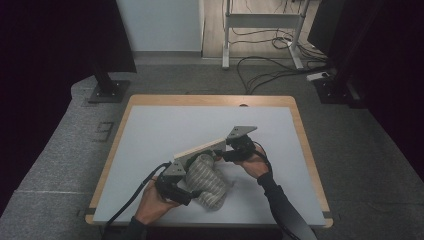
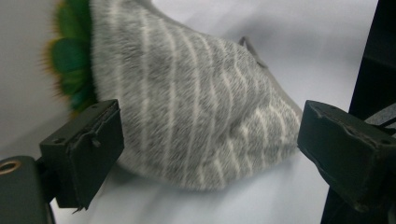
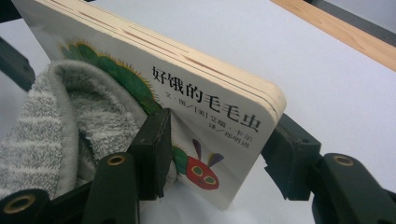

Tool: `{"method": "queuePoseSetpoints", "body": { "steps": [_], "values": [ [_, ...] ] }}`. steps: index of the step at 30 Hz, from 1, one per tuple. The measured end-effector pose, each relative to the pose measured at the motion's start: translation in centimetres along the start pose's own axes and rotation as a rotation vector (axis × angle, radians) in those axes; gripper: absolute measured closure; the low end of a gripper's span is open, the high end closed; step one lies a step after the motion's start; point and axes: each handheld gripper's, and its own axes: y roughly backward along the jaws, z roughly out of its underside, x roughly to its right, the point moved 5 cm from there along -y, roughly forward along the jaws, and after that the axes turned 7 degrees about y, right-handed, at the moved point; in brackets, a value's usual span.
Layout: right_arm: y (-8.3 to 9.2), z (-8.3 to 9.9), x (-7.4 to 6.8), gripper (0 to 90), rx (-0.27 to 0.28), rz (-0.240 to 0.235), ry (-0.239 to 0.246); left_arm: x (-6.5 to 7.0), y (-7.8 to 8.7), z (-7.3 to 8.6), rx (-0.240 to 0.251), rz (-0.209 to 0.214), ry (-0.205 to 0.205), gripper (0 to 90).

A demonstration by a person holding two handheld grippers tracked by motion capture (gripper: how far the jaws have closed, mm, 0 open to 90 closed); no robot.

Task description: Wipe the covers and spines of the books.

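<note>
Broadly, counter (image 1: 150, 130): white top, wood-edged.
Board book (image 3: 210, 107): stiff, light; mid-counter, tilted, clamped at its right edge by right gripper (image 3: 219, 158).
Striped cloth (image 2: 196, 116): soft, limp, against the cover; pinch a fold.
Left gripper (image 2: 205, 144): jaws apart, straddling the cloth unpressed.

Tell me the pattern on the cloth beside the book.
Grey cloth with thin white stripes, clearest in the left gripper view.
</note>
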Motion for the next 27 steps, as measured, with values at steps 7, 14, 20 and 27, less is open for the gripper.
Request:
{"method": "queuePoseSetpoints", "body": {
  "steps": [7,14,20,27],
  "values": [
    [0.0,0.0,0.0,44.3,0.001,0.003,0.0,-0.2,-3.0,0.5,-0.048,-0.042,-0.015,6.2],
    [-0.1,0.0,0.0,44.1,0.0,0.006,-0.001,-0.5,-5.0,1.0,-0.063,-0.057,-0.017,8.7],
    [-0.1,0.0,0.0,43.8,-0.003,0.008,-0.001,-0.3,-5.6,1.2,-0.071,-0.101,-0.038,20.8],
    [-0.1,0.0,-0.1,43.9,0.0,0.01,-0.003,-0.6,-5.0,1.2,-0.067,-0.163,-0.046,57.1]
  ]
}}
